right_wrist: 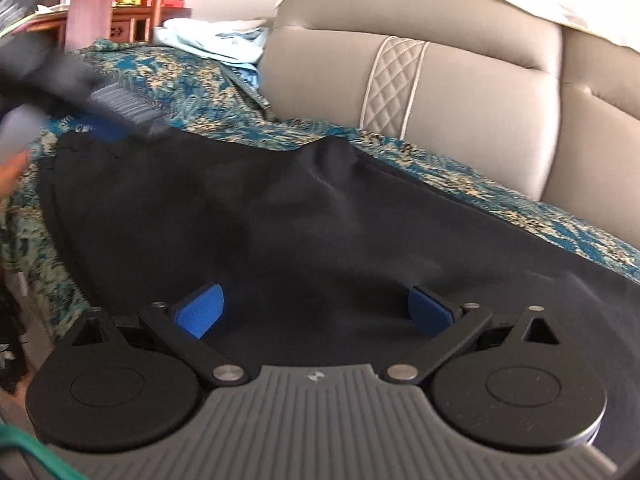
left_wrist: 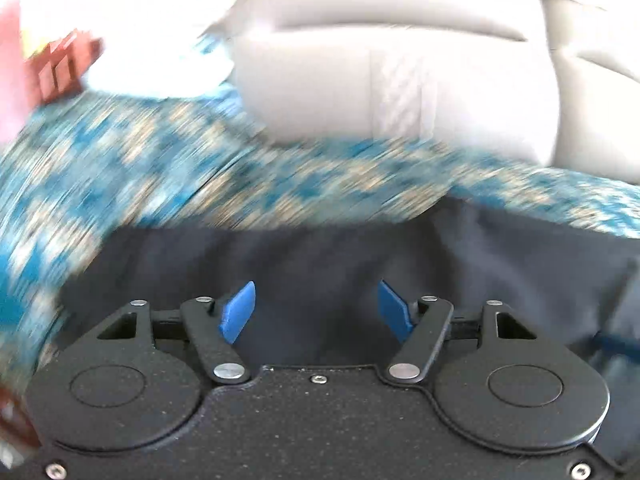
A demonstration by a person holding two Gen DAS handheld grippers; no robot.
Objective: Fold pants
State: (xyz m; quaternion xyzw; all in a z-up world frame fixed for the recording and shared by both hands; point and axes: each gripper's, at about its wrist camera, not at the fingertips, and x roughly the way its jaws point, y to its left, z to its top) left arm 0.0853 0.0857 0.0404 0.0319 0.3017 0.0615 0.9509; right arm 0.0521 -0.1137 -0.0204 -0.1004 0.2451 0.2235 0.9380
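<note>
So the dark pants (right_wrist: 280, 216) lie across the patterned cover (right_wrist: 192, 84), lower edge hidden behind both wide-open, empty claws: left gripper (left_wrist: 316, 312), right gripper (right_wrist: 316, 312). Left view's badly motion-blurred.

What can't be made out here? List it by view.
- Left wrist view: the patterned cover is motion-blurred, so its print is unreadable; the black pants run under the left gripper body, their near edge hidden.
- Right wrist view: the pants' lower part is cut off by the right gripper; the other gripper is a blur, its fingers unreadable.
</note>
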